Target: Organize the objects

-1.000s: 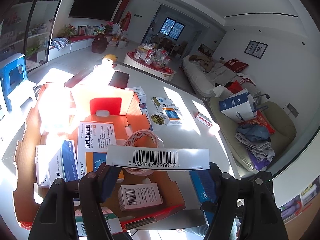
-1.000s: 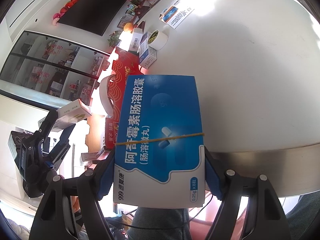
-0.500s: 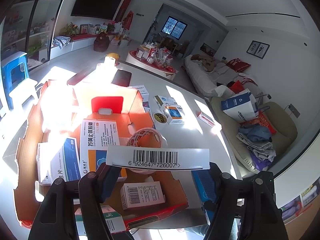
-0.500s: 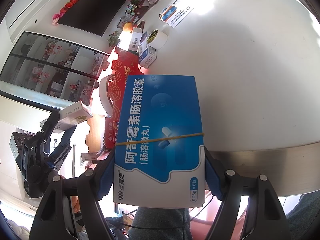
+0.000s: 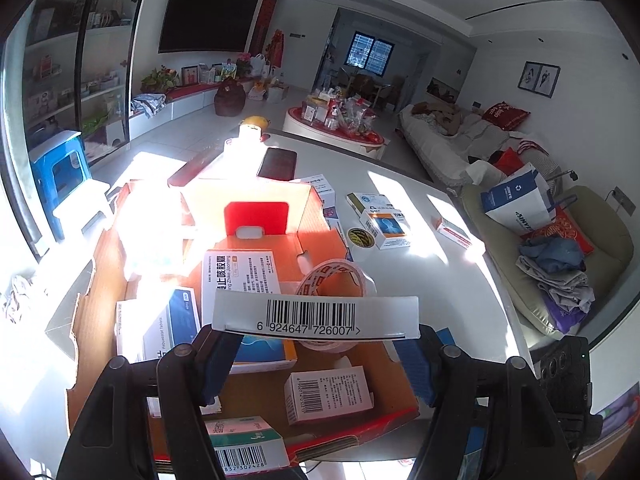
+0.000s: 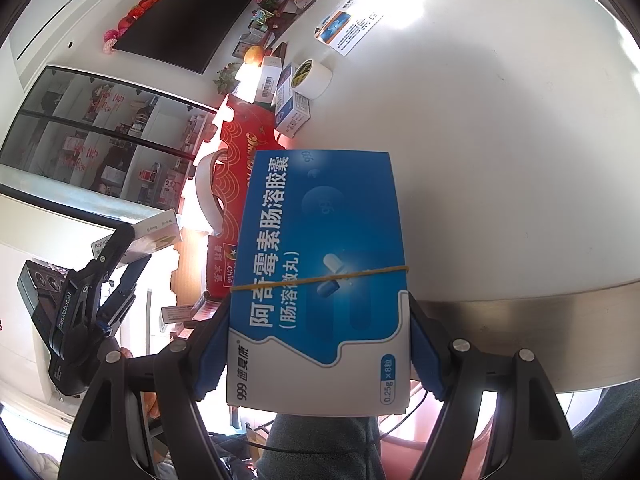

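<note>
Boxes: flat glossy blue carton (image 6: 320,276); slim white carton (image 5: 316,312).

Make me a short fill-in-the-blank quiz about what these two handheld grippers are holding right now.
1. The right gripper holds a blue and white box with a yellow rubber ____ around it.
2. The left gripper holds a white box showing a printed ____.
3. Below it, a roll of tape sits in a ____ cardboard box.

Missing words: band; barcode; red

Left gripper (image 5: 316,330) angled downward, both blue pads pressed against the ends of a white barcoded box (image 5: 316,314). Right gripper (image 6: 318,344) likewise tilted down, clamped on the sides of a blue medicine box (image 6: 320,264), held steady.
</note>
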A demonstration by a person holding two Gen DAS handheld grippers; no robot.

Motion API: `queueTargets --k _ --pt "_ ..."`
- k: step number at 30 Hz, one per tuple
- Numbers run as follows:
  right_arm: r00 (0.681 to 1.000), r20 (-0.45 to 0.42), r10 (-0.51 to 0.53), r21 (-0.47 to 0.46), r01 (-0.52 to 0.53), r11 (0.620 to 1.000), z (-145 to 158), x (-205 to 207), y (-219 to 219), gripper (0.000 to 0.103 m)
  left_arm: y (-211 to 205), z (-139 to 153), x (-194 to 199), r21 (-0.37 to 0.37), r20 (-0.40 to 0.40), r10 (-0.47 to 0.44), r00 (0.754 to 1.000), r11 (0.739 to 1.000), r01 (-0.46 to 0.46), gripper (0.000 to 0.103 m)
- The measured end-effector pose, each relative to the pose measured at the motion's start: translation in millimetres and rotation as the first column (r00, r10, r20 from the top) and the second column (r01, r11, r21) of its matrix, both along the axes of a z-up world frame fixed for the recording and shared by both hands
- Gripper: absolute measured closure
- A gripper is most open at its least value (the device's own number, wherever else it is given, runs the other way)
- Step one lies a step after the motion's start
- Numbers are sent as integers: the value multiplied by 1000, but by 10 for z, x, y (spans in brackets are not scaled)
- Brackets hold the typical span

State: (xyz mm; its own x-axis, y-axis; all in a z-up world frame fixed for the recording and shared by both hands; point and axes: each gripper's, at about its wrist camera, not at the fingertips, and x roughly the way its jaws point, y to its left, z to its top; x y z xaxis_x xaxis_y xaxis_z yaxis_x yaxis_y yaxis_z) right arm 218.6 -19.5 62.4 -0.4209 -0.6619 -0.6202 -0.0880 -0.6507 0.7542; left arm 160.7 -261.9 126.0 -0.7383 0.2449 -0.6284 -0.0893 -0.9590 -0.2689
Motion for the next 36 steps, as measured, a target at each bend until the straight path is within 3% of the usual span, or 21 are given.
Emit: queueTargets --k 6,22,30,36 --pt "1000 1 -2 -3 2 1000 -16 5 -1 27 0 7 -7 -85 -10 33 999 996 -34 27" --pt "1000 -1 -3 -5 3 1000 -13 1 -5 27 8 -3 -13 -124 1 34 999 992 -34 27" --pt "1000 -1 -6 -9 6 1000 -3 5 1 27 3 1 -11 -116 2 33 999 993 -33 27" --pt "1000 -3 -4 -15 4 1000 9 -12 7 27 -92 10 -16 -68 -3 50 999 996 -50 27"
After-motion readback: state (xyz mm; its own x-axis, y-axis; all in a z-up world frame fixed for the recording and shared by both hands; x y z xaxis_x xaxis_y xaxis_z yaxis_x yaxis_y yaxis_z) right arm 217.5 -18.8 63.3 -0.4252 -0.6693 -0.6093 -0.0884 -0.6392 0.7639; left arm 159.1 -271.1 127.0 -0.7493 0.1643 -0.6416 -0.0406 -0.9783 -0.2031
